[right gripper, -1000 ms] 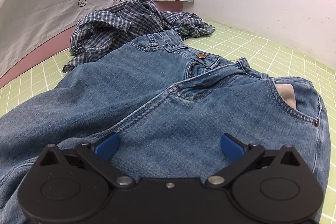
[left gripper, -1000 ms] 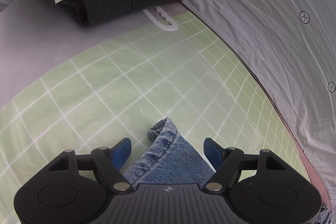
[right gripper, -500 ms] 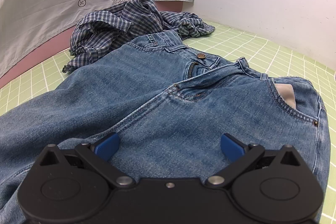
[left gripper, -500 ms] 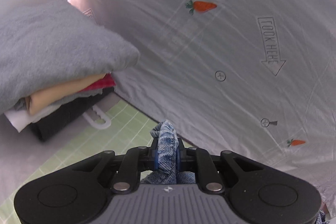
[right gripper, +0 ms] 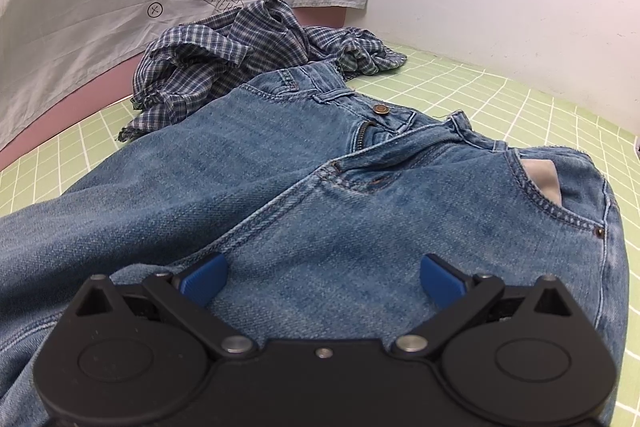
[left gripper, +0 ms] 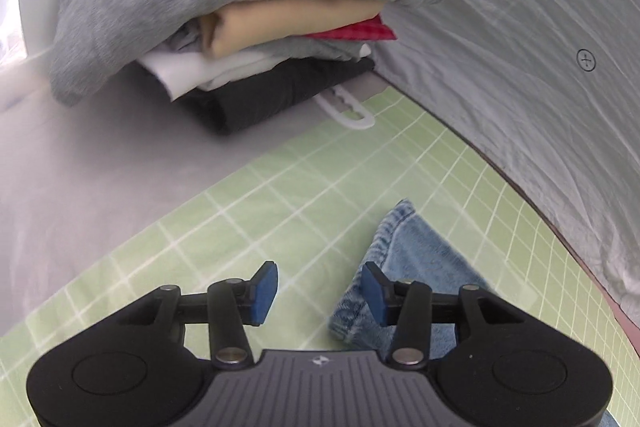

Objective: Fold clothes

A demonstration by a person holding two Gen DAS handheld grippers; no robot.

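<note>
Ahead of the left gripper (left gripper: 319, 293), whose blue pads stand apart with nothing between them, the hem of a jeans leg (left gripper: 416, 267) lies flat on the green grid mat (left gripper: 240, 227), just beside the right-hand pad, while a stack of folded clothes (left gripper: 248, 23) topped by a grey sweatshirt sits farther back on the grey table (left gripper: 80, 167). From the right wrist, the right gripper (right gripper: 323, 277) is spread wide over the thigh of the jeans (right gripper: 320, 187), which lie front-up with the waist button away from the camera, a crumpled plaid shirt (right gripper: 240, 55) touching the waistband beyond.

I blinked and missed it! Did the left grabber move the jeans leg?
Yes. The left gripper, open now, let go; the jeans leg lies right of it on the green mat, below the clothes stack.
</note>
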